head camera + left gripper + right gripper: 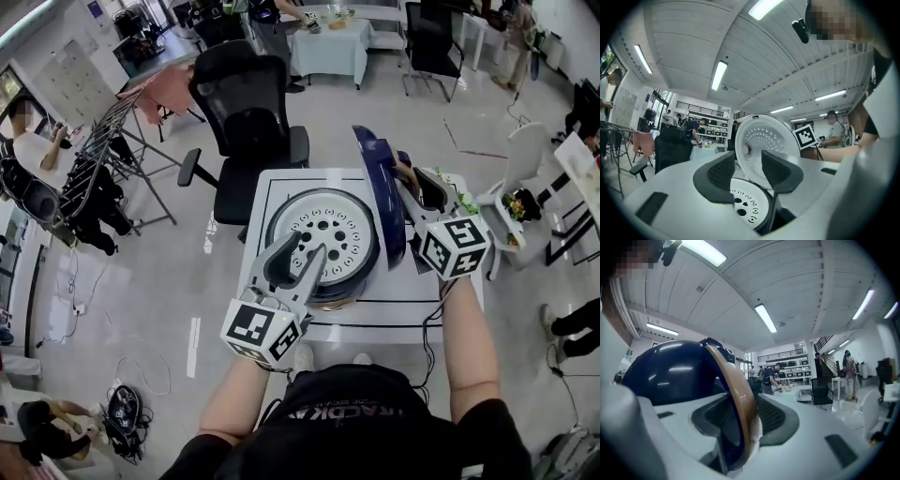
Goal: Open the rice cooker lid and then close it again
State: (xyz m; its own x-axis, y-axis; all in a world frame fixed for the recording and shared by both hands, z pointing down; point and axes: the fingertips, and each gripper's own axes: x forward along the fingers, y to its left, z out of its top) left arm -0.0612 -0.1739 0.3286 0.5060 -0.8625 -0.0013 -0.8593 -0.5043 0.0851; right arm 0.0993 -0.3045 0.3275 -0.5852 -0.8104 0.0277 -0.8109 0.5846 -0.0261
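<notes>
Progress: rice cooker (349, 246) sits mid-table (272, 187) with its navy lid (380, 192) swung up and standing near upright at 3 o'clock of the pot. Opening half looks done, or close to it. Closing is all still to do.

Right tool (408, 187): comes in from 5 o'clock. Its own view shows the lid's brown rim running between the jaws, which appear to pinch it.

Left tool (307, 246): jaws spread with nothing between them. It lies over the cooker's front edge at 7 o'clock, aimed across the perforated plate (323, 234) that covers the pot mouth.

Hard to make out:
- Hinge is hidden behind the upright lid and the right tool.
- No latch or release button shows.
- Whether the left tool touches the cooker body or only hovers over it, cannot tell.
- Right tool's far jaw is lost behind the lid in the head view.
- Pot contents are covered by the perforated plate.
- Table's near edge is partly cut off by the person's arms.
</notes>
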